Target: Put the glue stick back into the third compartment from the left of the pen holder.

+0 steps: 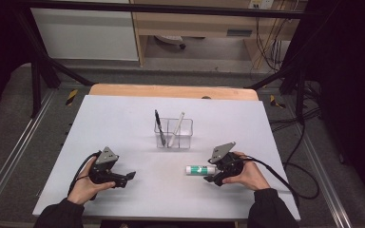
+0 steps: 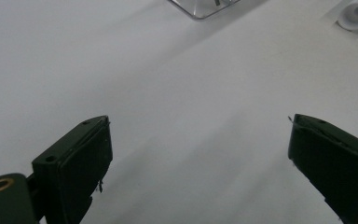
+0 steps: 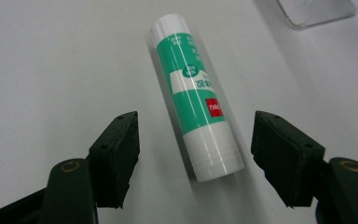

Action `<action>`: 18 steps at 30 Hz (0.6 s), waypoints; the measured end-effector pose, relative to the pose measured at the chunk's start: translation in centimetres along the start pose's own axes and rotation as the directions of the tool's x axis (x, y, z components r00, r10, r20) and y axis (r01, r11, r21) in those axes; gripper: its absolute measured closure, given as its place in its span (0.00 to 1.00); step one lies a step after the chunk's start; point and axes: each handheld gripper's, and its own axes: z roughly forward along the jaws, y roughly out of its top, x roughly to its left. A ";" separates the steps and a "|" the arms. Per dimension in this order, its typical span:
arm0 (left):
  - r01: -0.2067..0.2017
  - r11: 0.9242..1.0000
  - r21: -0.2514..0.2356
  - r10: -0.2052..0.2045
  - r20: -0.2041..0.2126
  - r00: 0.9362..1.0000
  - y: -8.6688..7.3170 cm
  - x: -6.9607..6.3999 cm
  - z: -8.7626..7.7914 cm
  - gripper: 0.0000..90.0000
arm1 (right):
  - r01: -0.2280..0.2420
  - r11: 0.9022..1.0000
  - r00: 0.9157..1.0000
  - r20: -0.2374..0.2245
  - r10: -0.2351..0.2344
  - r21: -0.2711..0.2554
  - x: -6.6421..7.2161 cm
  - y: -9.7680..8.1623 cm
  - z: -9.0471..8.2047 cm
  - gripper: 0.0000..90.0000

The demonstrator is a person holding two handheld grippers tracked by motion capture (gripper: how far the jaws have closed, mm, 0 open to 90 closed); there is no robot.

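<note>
Nearest the person, at the front of the white counter (image 1: 123,118), both hands rest low with the forearms coming in from the bottom edge. The left gripper (image 1: 129,176) lies level on the counter, aimed toward the middle, its fingers (image 2: 81,158) wide apart with nothing between them. The right gripper (image 1: 208,179) is tipped down and aimed leftward at a glue stick (image 1: 200,169), which lies on its side just ahead of that hand. In the right gripper view the glue stick (image 3: 193,93) sits between the fingers (image 3: 279,149), its white base end toward the camera; they straddle it with a visible gap on each side, so nothing is clamped yet.

The stick looks light and rigid, a smooth plastic cylinder that would likely roll or slip if pinched off-centre. A squeeze across the middle of the green-labelled barrel, square to its length, seems the safest hold.

Farther back, near the counter's centre, stands a clear holder (image 1: 173,134) with a black pen (image 1: 158,124) and a white pen (image 1: 177,127) leaning in it.
</note>
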 end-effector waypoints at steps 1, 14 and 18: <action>0.000 1.000 0.001 0.000 0.000 1.000 0.0 0.0 0.0 0.07 | 0.004 1.000 1.000 -0.005 -0.004 0.005 -0.1 0.0 0.1 0.40; -0.001 1.000 0.005 0.001 0.002 1.000 -0.1 -0.1 0.1 0.07 | 0.047 0.997 0.998 -0.053 -0.044 0.064 -1.5 -0.1 0.8 0.54; -0.004 1.000 0.009 0.004 0.004 1.000 -0.1 -0.1 0.2 0.07 | 0.070 0.996 0.995 -0.069 -0.066 0.051 -1.8 -0.1 1.0 0.59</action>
